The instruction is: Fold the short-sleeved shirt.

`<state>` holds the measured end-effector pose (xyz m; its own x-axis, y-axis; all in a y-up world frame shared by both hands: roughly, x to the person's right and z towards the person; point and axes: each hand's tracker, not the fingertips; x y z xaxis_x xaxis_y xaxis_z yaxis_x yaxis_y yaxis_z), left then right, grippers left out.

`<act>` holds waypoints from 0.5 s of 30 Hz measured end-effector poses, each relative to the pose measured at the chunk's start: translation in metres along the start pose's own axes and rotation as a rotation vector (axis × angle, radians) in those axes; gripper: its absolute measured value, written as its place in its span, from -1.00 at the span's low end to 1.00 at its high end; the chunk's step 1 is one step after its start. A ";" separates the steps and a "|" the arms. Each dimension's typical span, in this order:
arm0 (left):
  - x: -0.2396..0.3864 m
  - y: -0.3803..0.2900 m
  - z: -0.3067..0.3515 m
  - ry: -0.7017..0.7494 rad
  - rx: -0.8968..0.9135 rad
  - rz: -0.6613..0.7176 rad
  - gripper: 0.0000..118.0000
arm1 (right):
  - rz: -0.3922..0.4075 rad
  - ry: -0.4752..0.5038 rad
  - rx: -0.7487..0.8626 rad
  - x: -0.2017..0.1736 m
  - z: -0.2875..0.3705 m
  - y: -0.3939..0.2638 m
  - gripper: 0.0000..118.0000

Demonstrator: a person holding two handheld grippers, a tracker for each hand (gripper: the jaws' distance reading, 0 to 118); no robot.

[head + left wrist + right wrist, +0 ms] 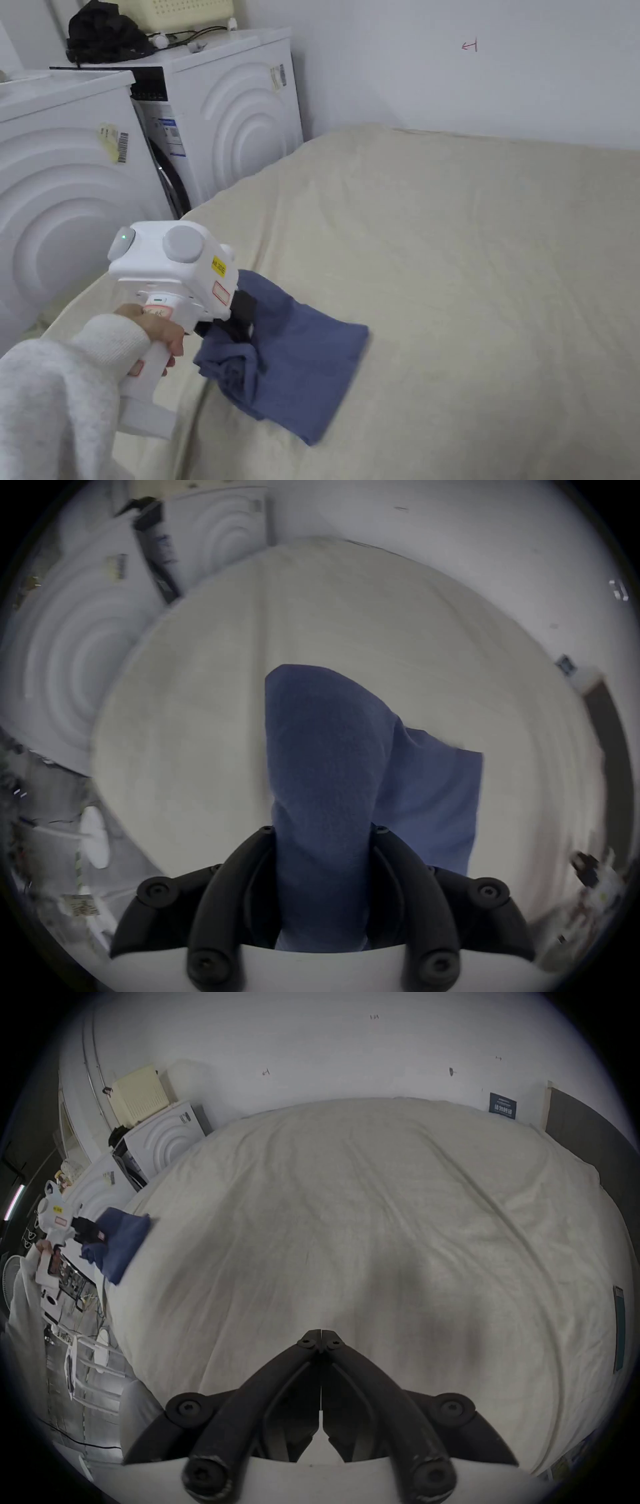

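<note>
A folded blue short-sleeved shirt [300,369] lies near the left front corner of the cream bed [475,262]. My left gripper [234,322] is shut on the shirt's bunched left end, which is lifted a little off the cover. In the left gripper view the blue cloth [322,774] runs between both black jaws of that gripper [322,830]. In the right gripper view my right gripper [321,1336] hangs over the bare middle of the bed with its jaws pressed together and nothing in them; the shirt [121,1241] and the left gripper [88,1231] appear far off at the left.
Two white washing machines [231,119] stand beside the bed on the left, with a black garment [103,31] and a cream basket [181,12] on top. A white wall [475,69] runs behind the bed. A dark headboard [588,1137] borders the right end.
</note>
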<state>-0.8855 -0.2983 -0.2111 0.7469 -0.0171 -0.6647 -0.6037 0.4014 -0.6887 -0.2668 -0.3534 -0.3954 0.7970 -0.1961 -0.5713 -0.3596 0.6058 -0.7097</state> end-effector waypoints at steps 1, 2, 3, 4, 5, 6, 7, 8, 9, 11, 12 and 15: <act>-0.008 0.005 -0.004 0.086 0.020 0.019 -0.46 | 0.000 0.001 -0.003 -0.003 -0.003 0.002 -1.00; -0.017 0.009 -0.010 0.156 0.041 0.032 -0.46 | 0.002 0.005 -0.005 -0.004 -0.004 0.004 -1.00; -0.022 0.011 -0.013 0.200 0.062 0.026 -0.46 | 0.004 0.008 -0.006 -0.007 -0.006 0.005 -1.00; -0.028 0.012 -0.019 0.213 0.071 0.004 -0.40 | 0.006 0.014 -0.008 -0.009 -0.007 0.007 -1.00; -0.034 0.012 -0.024 0.223 0.079 -0.003 -0.26 | 0.011 0.015 -0.010 -0.011 -0.009 0.009 -1.00; -0.036 0.014 -0.028 0.252 0.078 0.028 0.06 | 0.017 0.009 -0.010 -0.014 -0.009 0.010 -1.00; -0.038 0.014 -0.029 0.281 0.087 0.059 0.57 | 0.022 0.006 -0.010 -0.015 -0.010 0.011 -1.00; -0.038 0.013 -0.029 0.289 0.128 0.061 0.84 | 0.028 0.007 -0.010 -0.016 -0.010 0.012 -1.00; -0.038 0.011 -0.026 0.294 0.173 0.060 0.92 | 0.027 0.007 -0.011 -0.016 -0.011 0.012 -1.00; -0.039 0.012 -0.014 0.318 0.223 0.067 0.92 | 0.026 0.014 -0.014 -0.015 -0.011 0.013 -1.00; -0.040 0.012 -0.007 0.318 0.213 0.065 0.92 | 0.027 0.012 -0.018 -0.016 -0.011 0.013 -1.00; -0.043 0.007 0.017 0.225 0.252 0.122 0.92 | 0.032 0.005 -0.014 -0.012 -0.009 0.010 -1.00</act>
<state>-0.9168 -0.2796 -0.1828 0.5766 -0.1451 -0.8040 -0.5763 0.6254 -0.5262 -0.2844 -0.3520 -0.4000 0.7825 -0.1809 -0.5957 -0.3915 0.6010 -0.6968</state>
